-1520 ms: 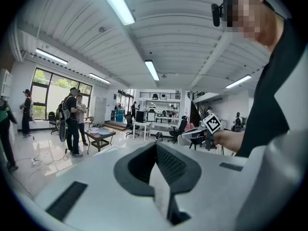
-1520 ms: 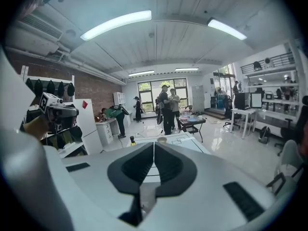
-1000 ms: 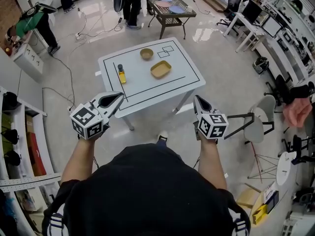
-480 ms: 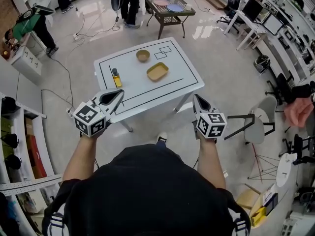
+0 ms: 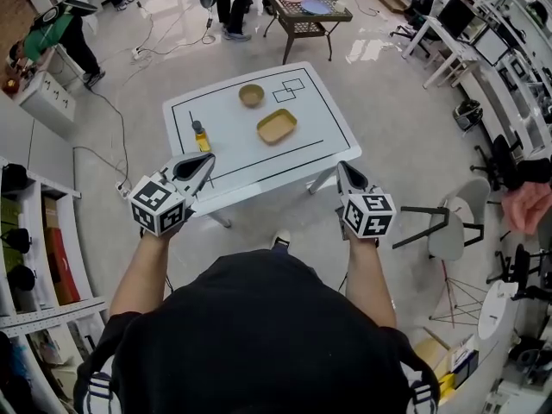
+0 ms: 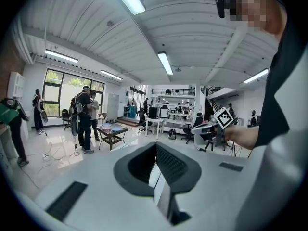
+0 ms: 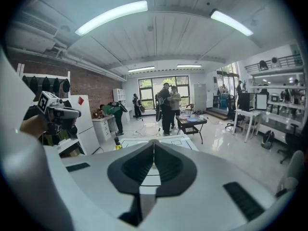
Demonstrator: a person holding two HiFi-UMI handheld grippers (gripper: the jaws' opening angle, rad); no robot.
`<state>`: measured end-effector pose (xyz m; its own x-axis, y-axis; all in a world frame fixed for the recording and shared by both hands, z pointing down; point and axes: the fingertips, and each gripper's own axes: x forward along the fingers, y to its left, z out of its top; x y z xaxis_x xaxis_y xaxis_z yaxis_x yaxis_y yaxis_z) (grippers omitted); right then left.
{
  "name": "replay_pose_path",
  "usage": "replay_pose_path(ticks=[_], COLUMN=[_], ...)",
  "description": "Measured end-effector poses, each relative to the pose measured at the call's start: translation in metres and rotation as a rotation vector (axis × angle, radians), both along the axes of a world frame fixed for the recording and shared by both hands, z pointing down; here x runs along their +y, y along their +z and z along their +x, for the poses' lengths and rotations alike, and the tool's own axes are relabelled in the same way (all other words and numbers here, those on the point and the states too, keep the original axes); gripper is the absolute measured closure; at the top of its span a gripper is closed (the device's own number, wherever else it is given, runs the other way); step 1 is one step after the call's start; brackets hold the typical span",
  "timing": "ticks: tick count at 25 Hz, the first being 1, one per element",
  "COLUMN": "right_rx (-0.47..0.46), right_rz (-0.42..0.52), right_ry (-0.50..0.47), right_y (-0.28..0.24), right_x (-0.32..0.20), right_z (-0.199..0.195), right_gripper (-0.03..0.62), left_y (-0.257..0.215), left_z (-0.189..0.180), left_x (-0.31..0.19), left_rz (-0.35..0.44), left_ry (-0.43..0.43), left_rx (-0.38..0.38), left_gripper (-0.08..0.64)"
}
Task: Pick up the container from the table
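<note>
The tan rectangular container (image 5: 277,126) lies near the middle of the white table (image 5: 328,136), with nothing touching it. Both grippers hover short of the table's near edge, well away from the container. My left gripper (image 5: 205,160) is at the near left corner, jaws closed together with nothing between them; in its own view the left gripper (image 6: 155,146) points out into the room. My right gripper (image 5: 341,168) is at the near right corner, also shut and empty. In the right gripper view the right gripper (image 7: 154,144) points over the table (image 7: 178,141).
A round tan bowl (image 5: 251,95) sits at the table's far side and a small bottle of yellow liquid (image 5: 200,136) near its left edge. Black lines are marked on the tabletop. People stand beyond a dark side table (image 5: 306,11). A chair (image 5: 448,231) stands at right.
Both grippers have moved forward toward the table's near edge and slightly lower, and the table appears a little nearer. Both jaws have stayed shut.
</note>
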<state>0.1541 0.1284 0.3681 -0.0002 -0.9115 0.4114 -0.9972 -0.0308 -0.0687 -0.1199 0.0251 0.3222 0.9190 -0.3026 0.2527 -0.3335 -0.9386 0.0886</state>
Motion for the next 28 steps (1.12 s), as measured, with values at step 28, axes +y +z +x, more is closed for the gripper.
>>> replay_pose_path(ticks=[28], right_rx=[-0.005], right_rz=[-0.059], right_ry=[-0.097], right_y=[0.028], right_x=[-0.094], right_z=[0.065], right_gripper=[0.583], left_y=[0.02], left_z=[0.055], left_x=[-0.057], left_rz=[-0.018], left_ry=[-0.11], left_rx=[-0.047], left_gripper=[0.552])
